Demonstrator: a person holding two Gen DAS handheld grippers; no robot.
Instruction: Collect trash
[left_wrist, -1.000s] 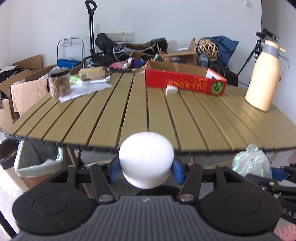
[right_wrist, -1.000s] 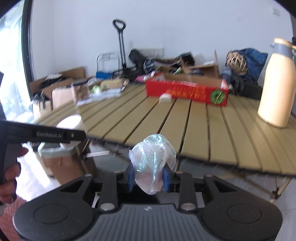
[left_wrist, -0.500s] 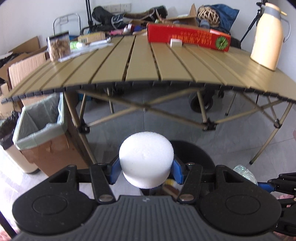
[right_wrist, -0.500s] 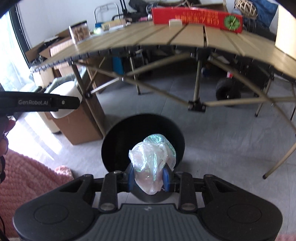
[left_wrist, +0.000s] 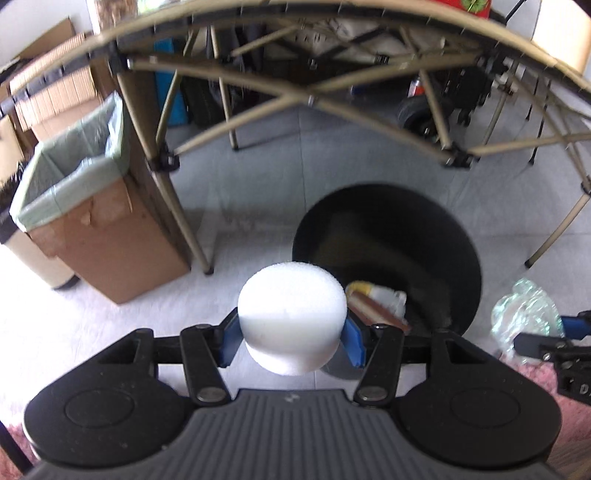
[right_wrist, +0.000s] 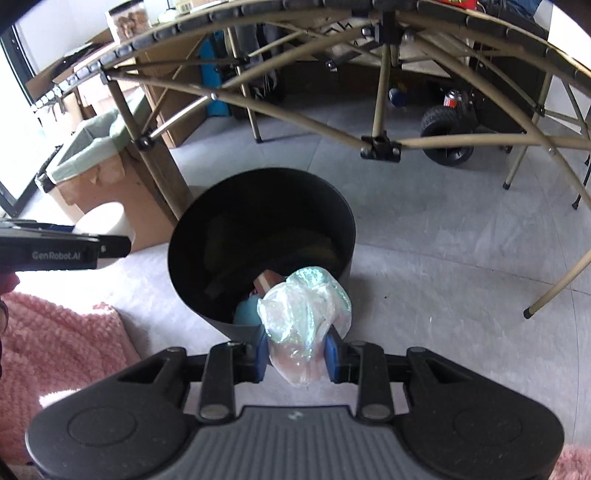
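Two grabs ready: left gripper (left_wrist: 291, 334) clamps a foam puck (left_wrist: 291, 314), right gripper (right_wrist: 295, 356) pinches crumpled plastic (right_wrist: 304, 317). Both seem short of the bin (right_wrist: 184, 254) mouth, so push forward over it, then release one at a time.

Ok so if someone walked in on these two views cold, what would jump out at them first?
Probably the round white foam puck clamped in the left tool, hanging just left of the round black trash bin on the grey floor. Next, the crumpled iridescent plastic wrap gripped by the right tool at the bin's near rim, with some trash already inside. Off to the left stands a cardboard box with a pale green liner beside a table leg.
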